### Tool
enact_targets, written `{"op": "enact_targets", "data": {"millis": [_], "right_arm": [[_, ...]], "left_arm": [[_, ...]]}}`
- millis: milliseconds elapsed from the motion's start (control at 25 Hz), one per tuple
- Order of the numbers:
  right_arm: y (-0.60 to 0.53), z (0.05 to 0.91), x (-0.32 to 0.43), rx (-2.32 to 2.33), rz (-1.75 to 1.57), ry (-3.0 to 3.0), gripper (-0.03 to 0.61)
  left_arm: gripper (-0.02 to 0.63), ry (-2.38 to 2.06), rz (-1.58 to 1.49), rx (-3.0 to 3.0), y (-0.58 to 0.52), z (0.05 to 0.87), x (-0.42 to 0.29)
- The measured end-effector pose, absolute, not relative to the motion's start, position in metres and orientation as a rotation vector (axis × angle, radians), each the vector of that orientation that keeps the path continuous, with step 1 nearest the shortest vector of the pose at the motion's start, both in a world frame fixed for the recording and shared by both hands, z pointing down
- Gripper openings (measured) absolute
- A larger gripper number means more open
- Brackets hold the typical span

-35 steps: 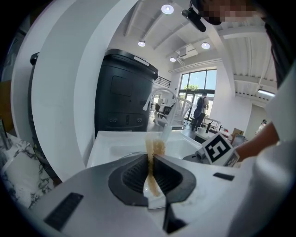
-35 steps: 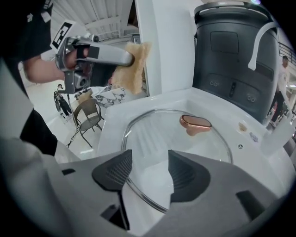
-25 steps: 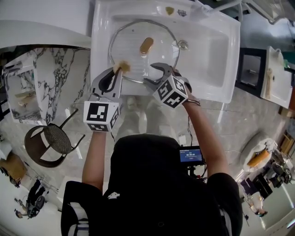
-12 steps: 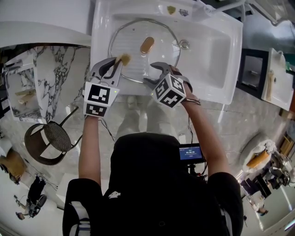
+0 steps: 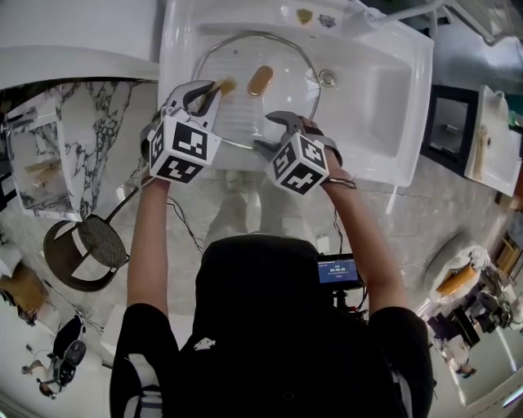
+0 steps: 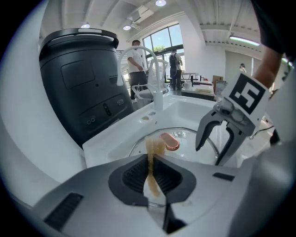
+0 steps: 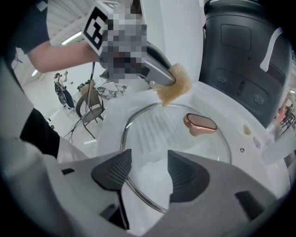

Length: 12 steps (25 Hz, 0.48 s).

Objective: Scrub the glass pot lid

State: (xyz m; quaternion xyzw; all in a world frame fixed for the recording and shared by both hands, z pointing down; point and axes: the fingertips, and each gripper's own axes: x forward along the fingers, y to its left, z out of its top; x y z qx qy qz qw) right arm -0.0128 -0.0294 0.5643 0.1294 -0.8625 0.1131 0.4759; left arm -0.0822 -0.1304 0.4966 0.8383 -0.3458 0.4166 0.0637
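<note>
In the sink, your left gripper pinched the sponge and your right gripper gaped, so the unheld lid could skid.

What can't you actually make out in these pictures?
Head view: the right gripper covers part of the glass lid's near rim.
Left gripper view: the left gripper's own body hides the lid's near half.
Head view: the yellowish speck on the sink ledge is too small to identify.
</note>
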Motion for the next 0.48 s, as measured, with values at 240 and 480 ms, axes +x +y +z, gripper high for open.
{"op": "enact_targets", "data": {"millis": [240, 480], "right_arm": [[-0.029, 0.564, -0.013, 0.307, 0.277, -2.099, 0.232], [-0.029, 0.564, -0.014, 0.297, 0.276, -2.091, 0.232]], "left_arm": [[0.020, -0.979, 1.371, 2.562, -0.154, 0.507, -0.078], [0.020, -0.944, 1.458, 2.563, -0.167, 0.523, -0.074]]}}
